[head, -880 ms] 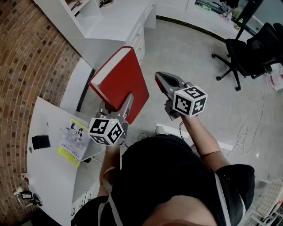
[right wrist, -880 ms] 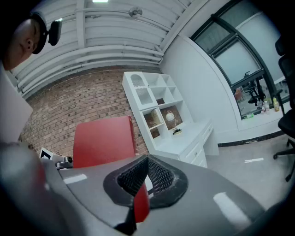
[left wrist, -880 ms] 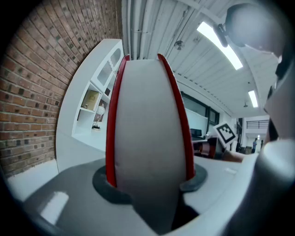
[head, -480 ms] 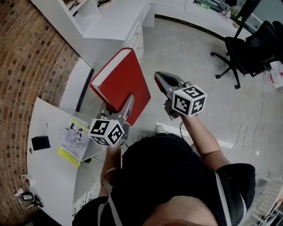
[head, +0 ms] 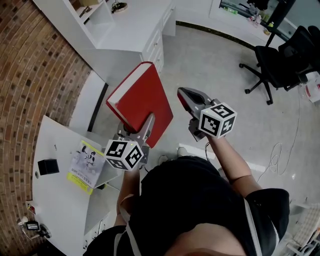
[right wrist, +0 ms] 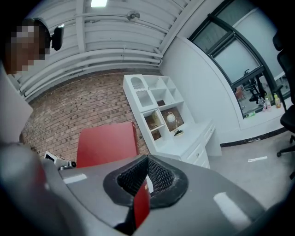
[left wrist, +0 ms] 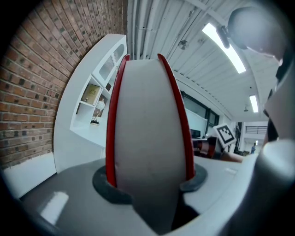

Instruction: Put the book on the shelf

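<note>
A big red hardcover book point(head: 140, 100) is held up in the air, tilted, its white page edge facing left. My left gripper point(head: 148, 124) is shut on the book's near lower edge. In the left gripper view the book point(left wrist: 147, 133) fills the gap, with a pad pressed on each red cover. My right gripper point(head: 186, 96) hovers just right of the book, shut and empty. The white shelf unit point(head: 97, 12) stands at the far left above a white desk point(head: 135, 27). The right gripper view shows the shelf unit point(right wrist: 156, 103) with its open compartments behind the book point(right wrist: 107, 143).
A white table point(head: 55, 195) at my lower left carries a yellow-edged booklet point(head: 85, 160) and a small black box point(head: 48, 166). A brick wall point(head: 35, 65) runs along the left. A black office chair point(head: 280, 55) and a white cable point(head: 280, 155) are on the floor to the right.
The book and both grippers sit slightly lower and further right in the head view than before. Both grips look unchanged.
</note>
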A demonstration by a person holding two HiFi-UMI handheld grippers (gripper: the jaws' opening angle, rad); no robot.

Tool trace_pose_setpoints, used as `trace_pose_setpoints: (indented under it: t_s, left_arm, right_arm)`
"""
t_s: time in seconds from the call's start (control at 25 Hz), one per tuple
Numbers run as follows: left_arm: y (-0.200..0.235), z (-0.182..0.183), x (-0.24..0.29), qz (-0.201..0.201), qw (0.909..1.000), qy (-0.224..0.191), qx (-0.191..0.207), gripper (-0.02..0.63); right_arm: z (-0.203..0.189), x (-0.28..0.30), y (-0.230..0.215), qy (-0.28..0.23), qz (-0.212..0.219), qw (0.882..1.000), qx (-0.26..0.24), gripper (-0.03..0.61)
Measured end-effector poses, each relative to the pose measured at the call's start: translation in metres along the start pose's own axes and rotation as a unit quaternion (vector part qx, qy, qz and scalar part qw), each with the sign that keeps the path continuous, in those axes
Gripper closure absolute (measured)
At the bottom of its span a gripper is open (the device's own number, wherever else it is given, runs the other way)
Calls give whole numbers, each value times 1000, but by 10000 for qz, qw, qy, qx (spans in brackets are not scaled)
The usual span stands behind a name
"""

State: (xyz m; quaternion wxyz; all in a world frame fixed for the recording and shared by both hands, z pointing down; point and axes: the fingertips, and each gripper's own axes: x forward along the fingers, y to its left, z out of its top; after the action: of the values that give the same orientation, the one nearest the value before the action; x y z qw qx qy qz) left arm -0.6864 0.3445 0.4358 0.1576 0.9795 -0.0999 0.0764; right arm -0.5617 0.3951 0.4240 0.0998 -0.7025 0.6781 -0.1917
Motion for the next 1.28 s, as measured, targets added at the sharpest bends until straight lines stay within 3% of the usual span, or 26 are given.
trace_pose_setpoints:
  t_s: [0.84, 1.28]
  left_arm:
    - [-36, 2, 98, 74, 9997, 75, 230, 383]
    - [-24, 7, 129, 109, 9998, 118, 129, 383]
  right_arm:
    - [26, -22, -95, 74, -43, 9999, -51, 584]
    - [27, -8, -125, 182, -94, 9998, 71, 584]
